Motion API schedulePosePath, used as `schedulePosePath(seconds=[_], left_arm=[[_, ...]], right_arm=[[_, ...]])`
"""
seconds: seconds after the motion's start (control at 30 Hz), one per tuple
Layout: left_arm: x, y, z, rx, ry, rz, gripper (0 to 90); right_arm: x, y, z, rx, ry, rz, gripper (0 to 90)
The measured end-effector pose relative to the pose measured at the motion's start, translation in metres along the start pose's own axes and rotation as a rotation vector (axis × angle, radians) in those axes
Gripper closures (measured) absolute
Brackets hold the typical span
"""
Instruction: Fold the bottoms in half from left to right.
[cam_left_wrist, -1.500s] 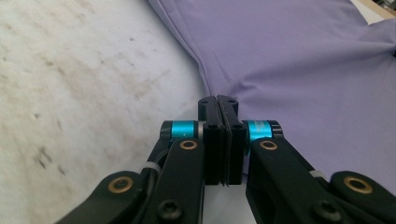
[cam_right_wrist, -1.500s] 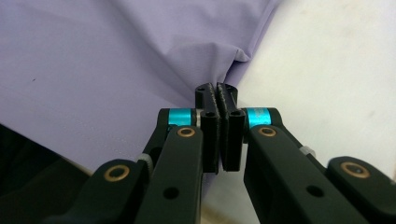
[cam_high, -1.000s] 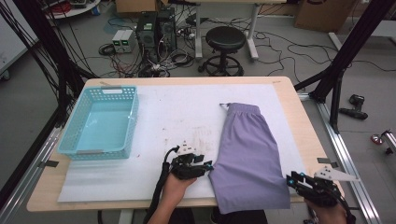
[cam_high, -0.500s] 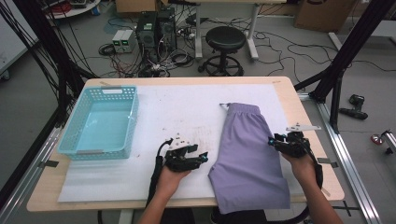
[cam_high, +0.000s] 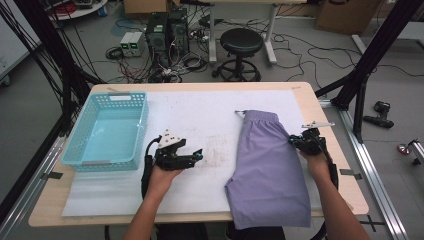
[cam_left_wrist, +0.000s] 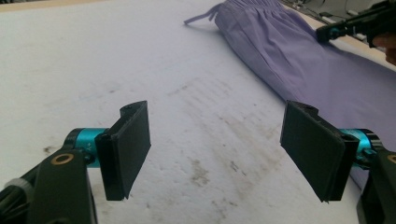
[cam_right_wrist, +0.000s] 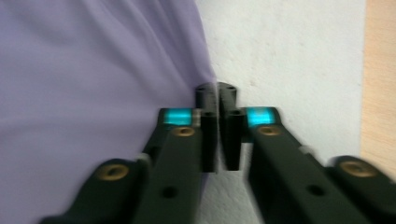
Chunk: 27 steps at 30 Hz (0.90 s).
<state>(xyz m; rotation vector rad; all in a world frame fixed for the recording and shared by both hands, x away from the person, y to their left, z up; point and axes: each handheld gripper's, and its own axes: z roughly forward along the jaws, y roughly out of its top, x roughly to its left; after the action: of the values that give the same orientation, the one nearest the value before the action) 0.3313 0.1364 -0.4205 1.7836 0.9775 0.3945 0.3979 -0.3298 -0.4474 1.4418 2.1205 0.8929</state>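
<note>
A pair of purple shorts (cam_high: 270, 165) lies flat on the right half of the white mat (cam_high: 200, 112), waistband toward the far side. My right gripper (cam_high: 292, 141) sits at the shorts' right edge, about halfway along. In the right gripper view its jaws have just been closing, and the gripper (cam_right_wrist: 217, 91) now pinches the hem of the shorts (cam_right_wrist: 93, 70). My left gripper (cam_high: 197, 156) hovers over bare mat to the left of the shorts. Its jaws have just been opening, and the gripper (cam_left_wrist: 217, 154) stands wide with nothing between them. The shorts (cam_left_wrist: 299, 56) lie beyond it.
A teal plastic basket (cam_high: 107, 132) stands at the left end of the table, with nothing in it. A strip of bare wooden tabletop (cam_high: 332, 165) runs right of the mat. A stool (cam_high: 241, 42) and computer cases stand on the floor behind the table.
My right hand travelled from the table's front right corner up to the middle of the shorts' right edge. The left gripper drew left, away from the shorts, and opened wide.
</note>
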Motion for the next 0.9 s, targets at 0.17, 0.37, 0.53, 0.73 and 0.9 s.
schedulePosePath(seconds=[0.17, 0.37, 0.53, 0.73, 0.9], left_arm=[[0.005, 0.006, -0.001, -0.028, 0.008, 0.052, 24.4], [0.013, 0.016, 0.001, -0.041, 0.001, 0.082, 24.3], [0.024, 0.025, -0.001, -0.057, -0.013, 0.07, 24.3], [0.031, 0.024, -0.003, -0.039, 0.019, 0.04, 21.3], [0.033, 0.024, -0.004, -0.038, 0.012, 0.031, 21.3]], right_arm=[[0.006, 0.012, -0.009, -0.112, 0.063, -0.005, 60.1], [0.031, 0.054, 0.005, -0.144, 0.185, -0.07, 54.9], [0.038, 0.071, 0.022, -0.152, 0.204, -0.095, 46.2], [0.043, 0.076, 0.027, -0.129, 0.203, -0.102, 29.9], [0.046, 0.076, 0.029, -0.088, 0.213, -0.137, 65.1]])
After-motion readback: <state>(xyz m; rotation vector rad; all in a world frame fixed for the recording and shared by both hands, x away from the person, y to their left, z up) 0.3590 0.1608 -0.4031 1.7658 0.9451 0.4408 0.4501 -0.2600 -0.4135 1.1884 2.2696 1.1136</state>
